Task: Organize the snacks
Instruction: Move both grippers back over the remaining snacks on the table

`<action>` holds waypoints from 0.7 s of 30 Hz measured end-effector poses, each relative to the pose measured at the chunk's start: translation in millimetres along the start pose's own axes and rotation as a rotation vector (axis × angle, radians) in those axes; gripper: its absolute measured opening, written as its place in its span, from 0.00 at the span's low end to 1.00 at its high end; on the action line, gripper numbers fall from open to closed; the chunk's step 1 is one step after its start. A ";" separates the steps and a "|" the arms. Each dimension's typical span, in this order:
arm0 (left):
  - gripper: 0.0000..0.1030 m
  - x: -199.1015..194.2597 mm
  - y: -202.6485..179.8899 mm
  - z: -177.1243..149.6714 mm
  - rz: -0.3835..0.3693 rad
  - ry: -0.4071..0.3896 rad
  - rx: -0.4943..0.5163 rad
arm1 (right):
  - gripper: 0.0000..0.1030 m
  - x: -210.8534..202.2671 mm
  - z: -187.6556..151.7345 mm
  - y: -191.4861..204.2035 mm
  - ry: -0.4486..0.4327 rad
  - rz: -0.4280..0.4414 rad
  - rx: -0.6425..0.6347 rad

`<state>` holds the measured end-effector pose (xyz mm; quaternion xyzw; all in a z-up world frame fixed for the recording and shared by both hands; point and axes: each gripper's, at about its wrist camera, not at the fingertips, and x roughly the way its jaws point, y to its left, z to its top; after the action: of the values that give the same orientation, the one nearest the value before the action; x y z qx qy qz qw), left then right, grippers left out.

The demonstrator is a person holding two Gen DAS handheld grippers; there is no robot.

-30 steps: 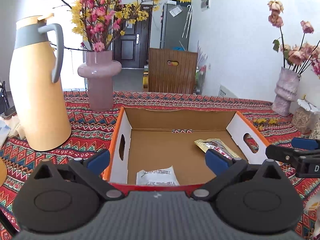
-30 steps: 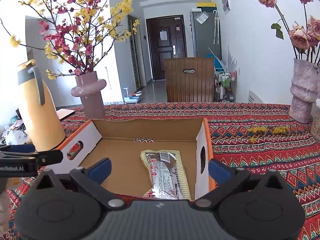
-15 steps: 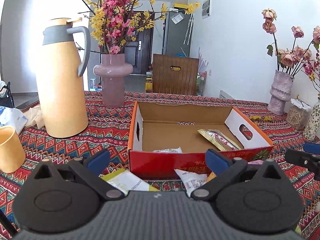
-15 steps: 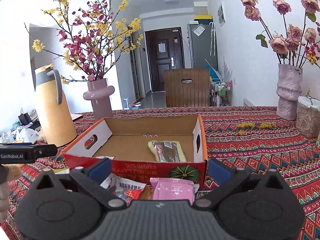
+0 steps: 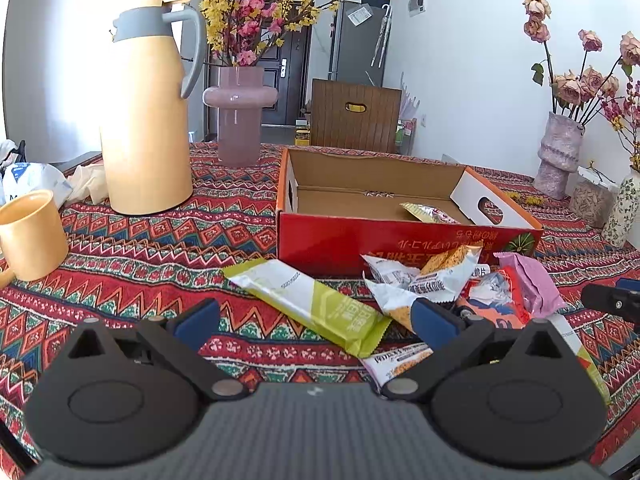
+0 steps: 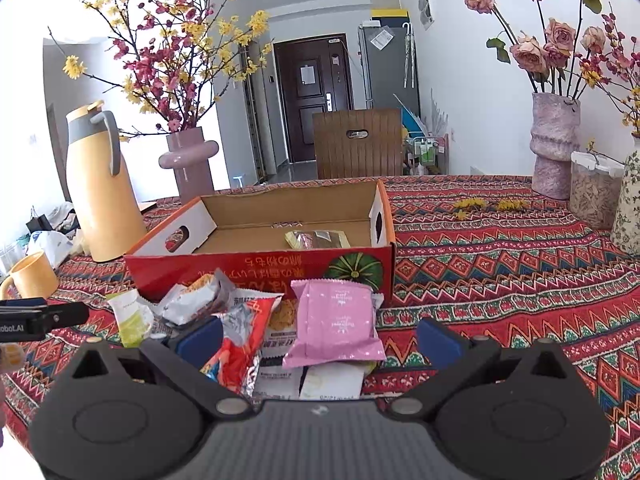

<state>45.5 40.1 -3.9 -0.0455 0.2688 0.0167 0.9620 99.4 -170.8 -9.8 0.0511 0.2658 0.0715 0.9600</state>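
Red cardboard box [image 5: 360, 240] with plain brown interior; tablecloth [image 6: 500, 280] in red, green and white zigzag bands; pink packet [image 6: 334, 326]; lime-green and white packet [image 5: 316, 304]; yellow jug [image 5: 146, 128] with grey collar; yellow mug [image 5: 30, 234]; mauve vase [image 5: 240, 116].

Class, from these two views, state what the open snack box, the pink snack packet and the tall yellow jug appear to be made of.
Snack box: cardboard, brown and matt inside, printed red outside.
Pink snack packet: probably thin plastic film, with crimped ends and a soft sheen.
Yellow jug: smooth satin body, plastic or coated metal; unclear which.
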 end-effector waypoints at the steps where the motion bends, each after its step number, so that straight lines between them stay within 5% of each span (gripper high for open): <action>1: 1.00 -0.8 0.5 -2.5 -0.003 0.005 -0.003 | 1.00 -1.0 -2.7 -0.8 0.007 -0.007 0.000; 4: 1.00 -2.2 1.5 -7.8 -0.014 0.020 -0.007 | 0.95 -2.7 -11.3 -3.0 0.035 -0.025 0.000; 11: 1.00 -5.4 -0.4 -14.3 -0.019 0.036 -0.009 | 0.64 9.6 -27.7 -2.1 0.121 -0.031 0.020; 21: 1.00 -10.7 2.0 -17.9 -0.011 0.036 -0.018 | 0.41 23.3 -30.1 4.8 0.182 -0.087 -0.002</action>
<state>27.0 40.3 -13.7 -0.0561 0.2858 0.0130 0.9565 103.1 -160.5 -46.5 0.0319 0.3536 0.0343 0.9342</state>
